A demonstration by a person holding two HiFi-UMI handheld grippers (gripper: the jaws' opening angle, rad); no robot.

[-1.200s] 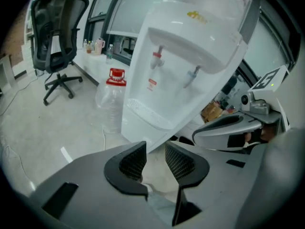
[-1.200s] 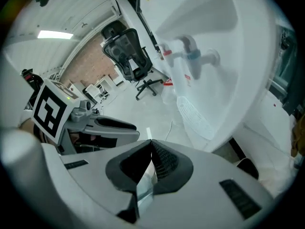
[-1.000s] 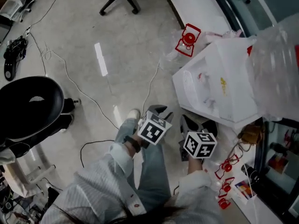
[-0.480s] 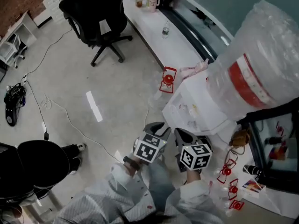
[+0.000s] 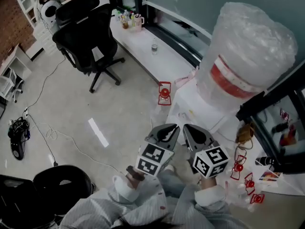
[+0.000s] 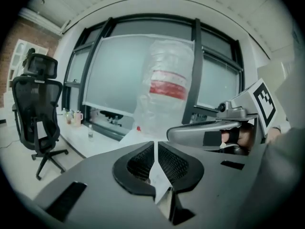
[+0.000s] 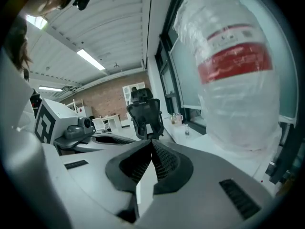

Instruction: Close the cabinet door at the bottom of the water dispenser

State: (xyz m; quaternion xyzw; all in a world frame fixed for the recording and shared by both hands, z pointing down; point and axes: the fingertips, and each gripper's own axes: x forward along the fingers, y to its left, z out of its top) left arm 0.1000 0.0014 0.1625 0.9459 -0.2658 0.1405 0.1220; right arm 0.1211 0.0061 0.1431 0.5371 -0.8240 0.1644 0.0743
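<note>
Office floor (image 5: 71, 109) lay below. We noted left tongs (image 6: 156, 143) just closing, nearly together, nothing between; right tongs (image 7: 152, 142) together, empty; both near the water dispenser (image 5: 202, 113).

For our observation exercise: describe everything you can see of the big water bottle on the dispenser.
The water bottle is large, clear plastic, wrapped in crinkled transparent film, with a red label band around its body. It stands upright on top of the white dispenser, in front of the window.
</note>
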